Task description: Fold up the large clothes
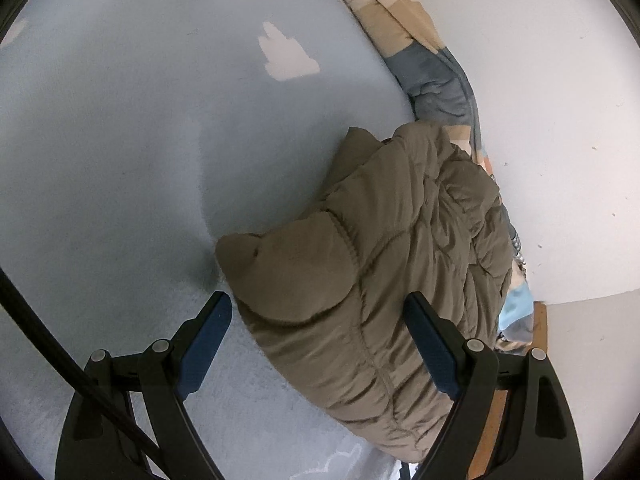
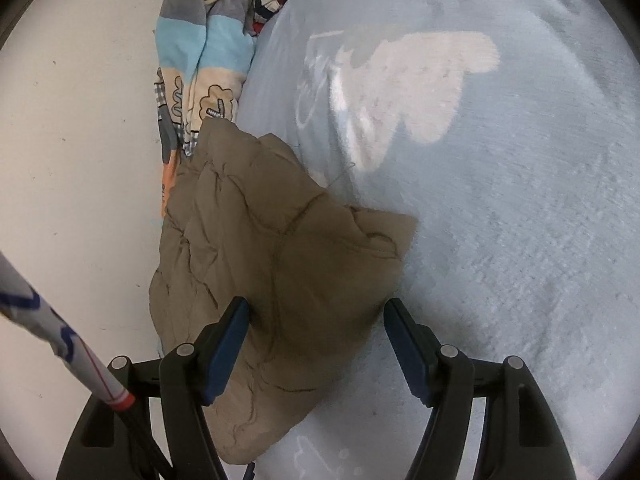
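An olive-brown quilted puffer jacket [image 1: 380, 264] lies folded into a compact bundle on a pale blue bed sheet [image 1: 120, 160], close to the wall. It also shows in the right wrist view [image 2: 272, 256]. My left gripper [image 1: 320, 312] is open, its blue-padded fingers spread either side of the bundle's near corner, not clamping it. My right gripper [image 2: 316, 316] is open too, with the jacket's lower part lying between its fingers and nothing gripped.
A patterned blanket [image 1: 432, 64] in beige, grey and light blue is bunched along the white wall [image 1: 560, 120]; it also shows in the right wrist view [image 2: 200, 60]. The sheet [image 2: 500, 220] has pale cloud prints. A wooden bed edge [image 1: 536, 320] shows beside the jacket.
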### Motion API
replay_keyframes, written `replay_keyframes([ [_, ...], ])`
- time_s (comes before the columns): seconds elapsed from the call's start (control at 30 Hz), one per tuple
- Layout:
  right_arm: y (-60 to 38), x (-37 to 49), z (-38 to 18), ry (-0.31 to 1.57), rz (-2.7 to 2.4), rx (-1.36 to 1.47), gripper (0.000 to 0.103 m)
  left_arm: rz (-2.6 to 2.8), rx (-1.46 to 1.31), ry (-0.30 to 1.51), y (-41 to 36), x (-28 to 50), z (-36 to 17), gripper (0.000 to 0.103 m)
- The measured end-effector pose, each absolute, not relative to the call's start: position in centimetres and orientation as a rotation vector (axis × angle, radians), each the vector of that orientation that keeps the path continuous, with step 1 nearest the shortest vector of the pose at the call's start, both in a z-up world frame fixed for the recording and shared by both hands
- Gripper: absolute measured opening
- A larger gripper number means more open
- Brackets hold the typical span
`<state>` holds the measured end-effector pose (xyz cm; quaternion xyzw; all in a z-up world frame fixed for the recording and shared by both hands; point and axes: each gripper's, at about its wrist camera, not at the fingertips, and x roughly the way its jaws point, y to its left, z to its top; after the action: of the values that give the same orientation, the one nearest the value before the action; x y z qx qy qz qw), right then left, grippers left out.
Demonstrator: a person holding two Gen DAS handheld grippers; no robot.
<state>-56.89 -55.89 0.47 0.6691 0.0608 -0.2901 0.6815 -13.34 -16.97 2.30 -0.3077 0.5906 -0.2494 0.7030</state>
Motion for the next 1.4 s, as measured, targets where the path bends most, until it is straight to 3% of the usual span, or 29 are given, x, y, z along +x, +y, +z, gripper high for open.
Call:
replay_keyframes([
  [0.4, -56.9, -55.9, -1.0, 0.112, -0.630, 1.508, 0.081, -0.555, -0.620, 1.275, -19.0, -12.9, 1.4, 0.092],
  [0.57, -57.7, -55.0, -1.2, 0.151, -0.620, 1.478, 0.079, -0.580, -0.541, 1.257, -19.8, -12.8, 1.9, 0.092],
  [0.7, -57.7, -54.1, 0.4, 0.233, -0.676, 1.370, 0.049, -0.587, -0.356, 1.176, -21.4, -13.6, 3.7, 0.076],
  [0.83, -56.6, -52.4, 3.2, 0.357, -0.779, 1.171, 0.039, -0.576, -0.035, 1.026, -24.3, -15.8, 6.2, 0.059],
  [1.4, -52.9, -48.3, 8.4, 0.610, -0.968, 0.659, 0.031, -0.552, 0.199, 0.859, -26.1, -19.1, 9.0, 0.050],
])
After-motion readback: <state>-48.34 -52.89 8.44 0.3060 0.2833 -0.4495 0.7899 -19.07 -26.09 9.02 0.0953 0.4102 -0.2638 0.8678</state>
